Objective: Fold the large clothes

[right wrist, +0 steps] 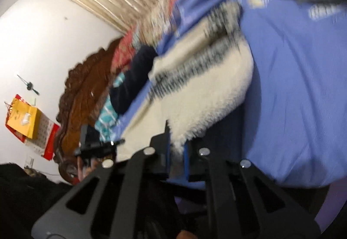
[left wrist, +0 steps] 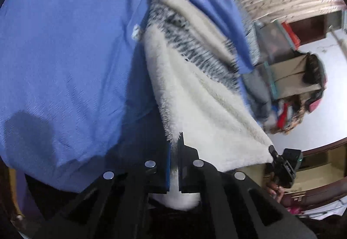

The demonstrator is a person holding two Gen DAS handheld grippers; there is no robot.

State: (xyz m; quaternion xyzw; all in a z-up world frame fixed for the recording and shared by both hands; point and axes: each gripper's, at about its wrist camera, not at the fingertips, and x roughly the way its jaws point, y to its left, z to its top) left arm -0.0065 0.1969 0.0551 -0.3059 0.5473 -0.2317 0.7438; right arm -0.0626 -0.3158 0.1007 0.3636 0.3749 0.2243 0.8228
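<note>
Both my jaws are clenched on the jacket (left wrist: pixel 65 54): my left gripper (left wrist: pixel 174 165) pinches its shaggy white fleece lining (left wrist: pixel 201 113) at the hem, and my right gripper (right wrist: pixel 176 159) bites the same fluffy edge. Smooth blue shell cloth hangs lifted between them, opened to show the pile and a blurred black-flecked band (left wrist: pixel 190 43). Clutter (left wrist: pixel 288 95) sits behind.
</note>
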